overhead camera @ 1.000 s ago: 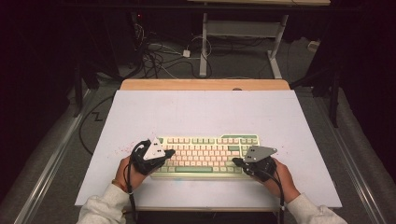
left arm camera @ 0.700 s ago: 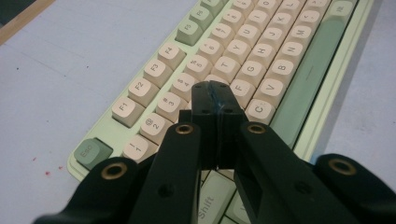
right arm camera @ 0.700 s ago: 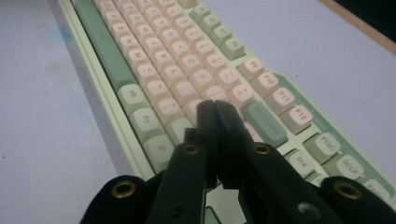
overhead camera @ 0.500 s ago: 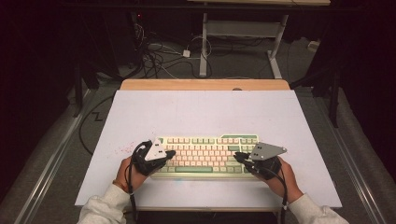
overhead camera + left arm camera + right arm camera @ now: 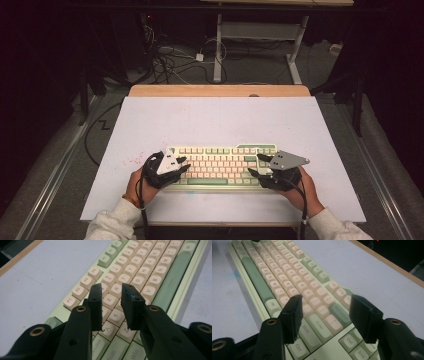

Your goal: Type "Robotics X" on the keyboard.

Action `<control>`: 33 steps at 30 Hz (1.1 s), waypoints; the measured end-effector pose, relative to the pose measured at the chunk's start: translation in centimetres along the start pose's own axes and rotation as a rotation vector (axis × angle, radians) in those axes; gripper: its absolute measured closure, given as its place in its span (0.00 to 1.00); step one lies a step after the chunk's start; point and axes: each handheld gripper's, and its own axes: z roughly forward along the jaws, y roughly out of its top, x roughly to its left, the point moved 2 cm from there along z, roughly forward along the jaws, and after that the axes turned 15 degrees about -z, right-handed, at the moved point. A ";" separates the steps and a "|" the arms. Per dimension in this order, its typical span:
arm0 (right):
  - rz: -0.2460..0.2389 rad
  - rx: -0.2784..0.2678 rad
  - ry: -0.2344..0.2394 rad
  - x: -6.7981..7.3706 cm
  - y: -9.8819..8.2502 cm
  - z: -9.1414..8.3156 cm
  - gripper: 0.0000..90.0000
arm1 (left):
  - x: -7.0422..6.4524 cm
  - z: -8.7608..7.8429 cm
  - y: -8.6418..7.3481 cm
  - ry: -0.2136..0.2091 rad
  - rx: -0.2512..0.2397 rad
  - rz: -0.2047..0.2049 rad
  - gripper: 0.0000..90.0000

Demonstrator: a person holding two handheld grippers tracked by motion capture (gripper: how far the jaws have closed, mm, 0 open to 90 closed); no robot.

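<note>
Fingers (image 5: 96, 302) of left gripper (image 5: 184, 165) released and parted, having just been opening, with nothing between them. Poised just above the letter keys at the left end of the keyboard (image 5: 220, 165), pads clear of the caps as far as the left gripper view tells.

Same on the other side: right gripper (image 5: 255, 165) spread wider, likewise just been opening, straddling the Enter and Shift keys at the right end and pinching nothing.

Behind each gripper a hand, left hand (image 5: 135, 185) and right hand (image 5: 302, 187), coming in from the near edge in pale sleeves (image 5: 112, 222).

Keyboard flat on the near middle of the grey worktop (image 5: 215, 120), long side parallel to the near edge, keys up, well short of the wooden strip (image 5: 220, 90) at the far side.

Judging by that: setting-down apparently finished, grip let go at both ends. Left to do, probably only drawing both grippers back and away, or a small nudge if the placement needs squaring.

Hard to make out: whether any fingertip brushes a keycap, since the tips overlap the keys from above. Near corners of the keyboard hidden under the gripper bodies. Lower key rows cut off in both gripper views. Floor beyond the worktop dark, only cables (image 5: 170, 60) and table legs readable.
</note>
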 end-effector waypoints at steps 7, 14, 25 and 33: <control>0.008 -0.019 -0.037 -0.1 0.1 -0.1 0.32 | -0.2 0.2 0.0 0.023 -0.011 0.002 0.40; 0.022 -0.036 -0.082 -0.2 0.1 -0.2 0.20 | -0.6 0.6 -0.1 0.052 -0.020 -0.002 0.16; 0.009 -0.050 -0.097 -0.2 0.3 -0.3 0.18 | -0.8 0.4 0.2 0.061 -0.047 0.017 0.16; -0.012 -0.054 -0.106 -0.5 0.5 -0.7 0.18 | -0.6 -0.1 0.5 0.070 -0.073 0.020 0.16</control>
